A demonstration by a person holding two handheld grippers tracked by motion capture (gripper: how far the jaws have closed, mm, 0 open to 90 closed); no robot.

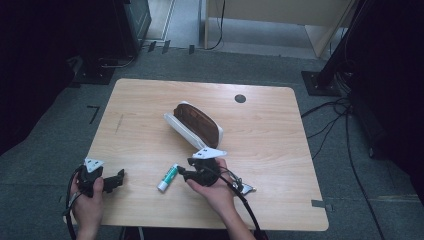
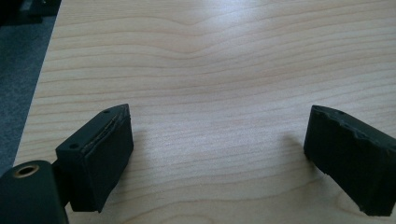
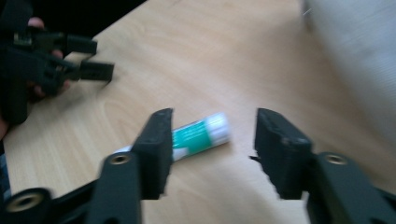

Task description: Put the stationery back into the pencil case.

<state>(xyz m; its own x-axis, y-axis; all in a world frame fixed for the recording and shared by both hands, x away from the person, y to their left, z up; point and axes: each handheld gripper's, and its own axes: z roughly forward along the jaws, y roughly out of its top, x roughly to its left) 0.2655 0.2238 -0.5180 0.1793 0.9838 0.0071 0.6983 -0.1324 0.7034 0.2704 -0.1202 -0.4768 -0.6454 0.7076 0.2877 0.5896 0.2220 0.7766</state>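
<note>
I have the right gripper (image 3: 210, 140) hanging just over the glue stick (image 1: 168, 178), which lies flat on the wooden table (image 1: 270, 140) a little nearer me than the brown pencil case (image 1: 197, 124); my jaws are parted with nothing between them, and one jaw tip already overlaps the stick's green body. To pick it up well, I judge I should square the jaws across the stick's width, centre them on the green middle, not the white cap, then lower and close gently so it doesn't roll. My left gripper (image 2: 219, 154) idles well left of the stick, jaws wide apart over bare wood.
</note>
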